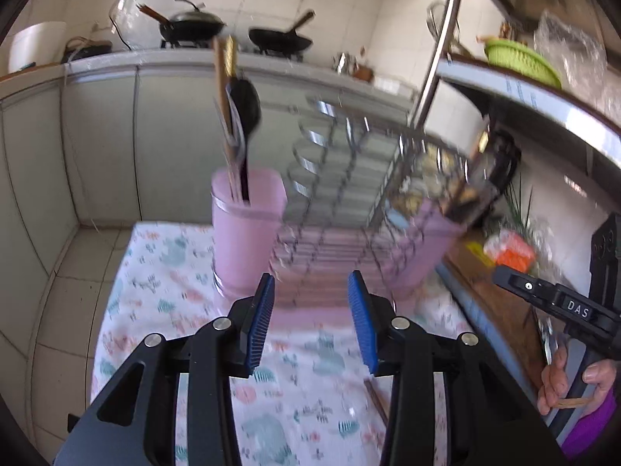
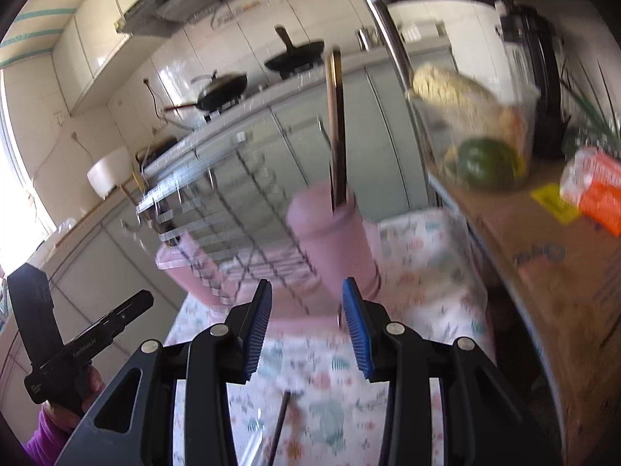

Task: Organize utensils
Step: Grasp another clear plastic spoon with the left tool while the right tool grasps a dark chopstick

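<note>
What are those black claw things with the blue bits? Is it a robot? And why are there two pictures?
No robot here. A person holds two grabbing tools, one in each hand, and each tool has a camera looking along its jaws. One picture comes from the left gripper, the other from the right gripper. The blue bits are grippy pads on the jaws. Both sets of jaws stand open and hold nothing. In front, on a patterned tablecloth, sits a wire dish rack with a pink cup beside it. The cup holds chopsticks and a black spoon. A dark stick, maybe a chopstick, lies on the cloth.
</note>
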`<state>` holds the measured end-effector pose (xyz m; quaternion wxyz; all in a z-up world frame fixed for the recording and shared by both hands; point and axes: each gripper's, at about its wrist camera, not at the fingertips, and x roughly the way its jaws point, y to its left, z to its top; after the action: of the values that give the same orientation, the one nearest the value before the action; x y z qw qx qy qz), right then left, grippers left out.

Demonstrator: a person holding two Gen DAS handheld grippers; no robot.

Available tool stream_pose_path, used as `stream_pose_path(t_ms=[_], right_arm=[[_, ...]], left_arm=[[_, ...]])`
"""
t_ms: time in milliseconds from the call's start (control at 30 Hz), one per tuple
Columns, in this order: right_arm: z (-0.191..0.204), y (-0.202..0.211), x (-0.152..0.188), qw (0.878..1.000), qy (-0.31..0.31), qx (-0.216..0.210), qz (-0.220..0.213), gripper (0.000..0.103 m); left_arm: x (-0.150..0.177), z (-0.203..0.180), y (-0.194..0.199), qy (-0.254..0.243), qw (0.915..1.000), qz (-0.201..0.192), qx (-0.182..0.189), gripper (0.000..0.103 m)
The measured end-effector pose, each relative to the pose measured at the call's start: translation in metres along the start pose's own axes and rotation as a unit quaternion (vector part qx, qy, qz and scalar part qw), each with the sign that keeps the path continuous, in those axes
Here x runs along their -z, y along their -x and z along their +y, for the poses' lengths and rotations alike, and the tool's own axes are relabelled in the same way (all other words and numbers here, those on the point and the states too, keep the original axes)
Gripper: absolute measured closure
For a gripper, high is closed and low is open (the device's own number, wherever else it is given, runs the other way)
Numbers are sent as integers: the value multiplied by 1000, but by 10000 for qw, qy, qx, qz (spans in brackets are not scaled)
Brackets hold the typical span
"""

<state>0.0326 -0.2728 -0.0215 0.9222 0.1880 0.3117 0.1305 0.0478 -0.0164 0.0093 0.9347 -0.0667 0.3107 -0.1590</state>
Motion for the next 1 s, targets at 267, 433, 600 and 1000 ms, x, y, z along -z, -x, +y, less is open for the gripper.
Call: stream_pose_path(t_ms=[267,433,600,1000], right_arm=[[-10,-27,41,9933,-284,-154,1106,66],[-15,-41,59,9856,-384,-231,1630,66],[-19,-48,70,9795,-512,-359,1917,66],[15,-76,79,9696,-87,-346,2422,66]], left_arm=[[50,-4,-41,288,9793,1929,543,63],[72,-15,-63,250,9593,2747,605,65],[86,-35,-86,-88,9461,3216,366,79],[73,-11,-75,360,9600,2773,-104,92]])
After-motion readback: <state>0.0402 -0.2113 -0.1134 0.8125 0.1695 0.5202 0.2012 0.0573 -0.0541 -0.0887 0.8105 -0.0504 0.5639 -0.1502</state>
